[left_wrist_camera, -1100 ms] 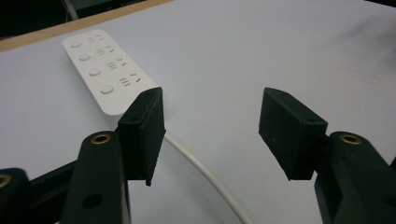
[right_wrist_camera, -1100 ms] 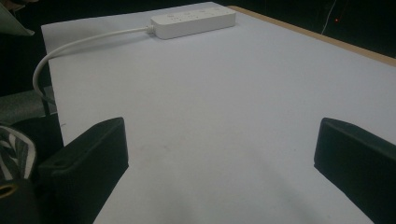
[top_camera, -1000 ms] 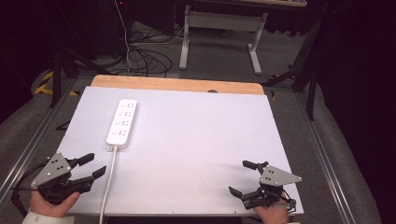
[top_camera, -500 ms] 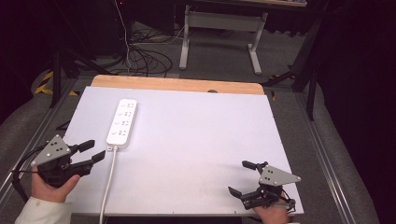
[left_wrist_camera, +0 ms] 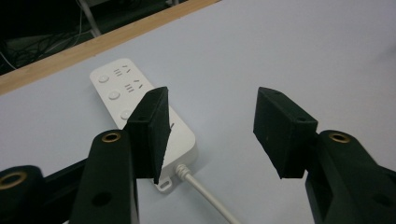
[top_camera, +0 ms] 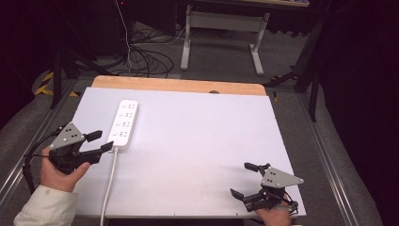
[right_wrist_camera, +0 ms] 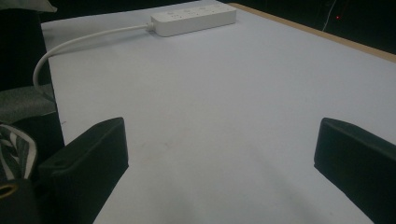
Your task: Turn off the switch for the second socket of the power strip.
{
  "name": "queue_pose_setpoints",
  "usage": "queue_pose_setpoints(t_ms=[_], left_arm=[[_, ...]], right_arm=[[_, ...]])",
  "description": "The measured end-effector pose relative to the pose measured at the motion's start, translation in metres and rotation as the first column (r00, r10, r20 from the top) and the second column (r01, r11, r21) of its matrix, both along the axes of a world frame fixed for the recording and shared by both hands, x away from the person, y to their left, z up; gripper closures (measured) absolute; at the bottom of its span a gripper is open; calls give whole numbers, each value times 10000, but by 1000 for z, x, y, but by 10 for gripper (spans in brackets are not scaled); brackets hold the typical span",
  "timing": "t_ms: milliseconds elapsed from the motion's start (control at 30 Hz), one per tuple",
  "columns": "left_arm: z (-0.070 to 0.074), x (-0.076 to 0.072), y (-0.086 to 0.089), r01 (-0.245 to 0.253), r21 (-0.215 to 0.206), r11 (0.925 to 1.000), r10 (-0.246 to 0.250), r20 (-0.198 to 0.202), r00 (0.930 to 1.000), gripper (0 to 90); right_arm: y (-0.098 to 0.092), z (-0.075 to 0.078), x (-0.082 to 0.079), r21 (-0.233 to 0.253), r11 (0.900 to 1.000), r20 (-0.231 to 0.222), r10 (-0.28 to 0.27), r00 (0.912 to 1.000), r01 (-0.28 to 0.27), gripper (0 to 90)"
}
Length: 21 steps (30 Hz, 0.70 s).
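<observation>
A: Start with the surroundings.

B: The table [top_camera: 188,155] has a white top with a wooden strip [top_camera: 179,85] along its far edge. Beyond it, on grey floor, stand a white desk frame [top_camera: 226,23] and a tangle of dark cables [top_camera: 141,59]. Metal rails run down both sides of the table.

A: What lies on the table?

B: A white power strip [top_camera: 123,124], far left, lying lengthwise toward the wooden strip. Its white cord [top_camera: 109,188] leaves the near end and runs off the near edge. The rest of the top around it is bare.

A: Left gripper?

B: The left gripper [top_camera: 99,141] is held in a hand [top_camera: 59,167] at the left edge, jaws spread apart and holding nothing. It sits just beside the near end of the power strip. In the left gripper view one jaw overlaps the strip's near corner; whether it touches cannot be told.

A: Right gripper?

B: The right gripper [top_camera: 243,180] is at the near right corner, well apart from the strip, jaws wide and empty. Nothing stands between it and the strip.
</observation>
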State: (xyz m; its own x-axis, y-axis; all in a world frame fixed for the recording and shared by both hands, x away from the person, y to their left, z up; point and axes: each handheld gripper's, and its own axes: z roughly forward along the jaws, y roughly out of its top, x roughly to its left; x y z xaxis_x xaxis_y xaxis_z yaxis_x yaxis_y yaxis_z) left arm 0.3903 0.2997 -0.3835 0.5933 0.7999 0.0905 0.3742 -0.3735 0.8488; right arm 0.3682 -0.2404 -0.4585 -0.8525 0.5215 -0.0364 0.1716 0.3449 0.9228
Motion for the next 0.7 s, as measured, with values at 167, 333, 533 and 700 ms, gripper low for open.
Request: queue_pose_setpoints(t_ms=[167,333,533,700], left_arm=[[-1,17,5,59,-257,9997,-66,-250,9997,456],[1,28,10,-87,-239,9997,78,-360,9993,466],[-3,39,8,-114,-245,9996,100,-586,9982,477],[-5,44,6,-61,-153,9999,50,-674,9977,480]], right_arm=[[0,0,0,-15,10000,-4,27,10000,-27,37],[0,0,1,-13,10000,-16,39,10000,-39,36],[0,-1,1,-30,10000,-12,44,10000,-44,36],[0,0,0,-33,10000,7,38,10000,-38,37]])
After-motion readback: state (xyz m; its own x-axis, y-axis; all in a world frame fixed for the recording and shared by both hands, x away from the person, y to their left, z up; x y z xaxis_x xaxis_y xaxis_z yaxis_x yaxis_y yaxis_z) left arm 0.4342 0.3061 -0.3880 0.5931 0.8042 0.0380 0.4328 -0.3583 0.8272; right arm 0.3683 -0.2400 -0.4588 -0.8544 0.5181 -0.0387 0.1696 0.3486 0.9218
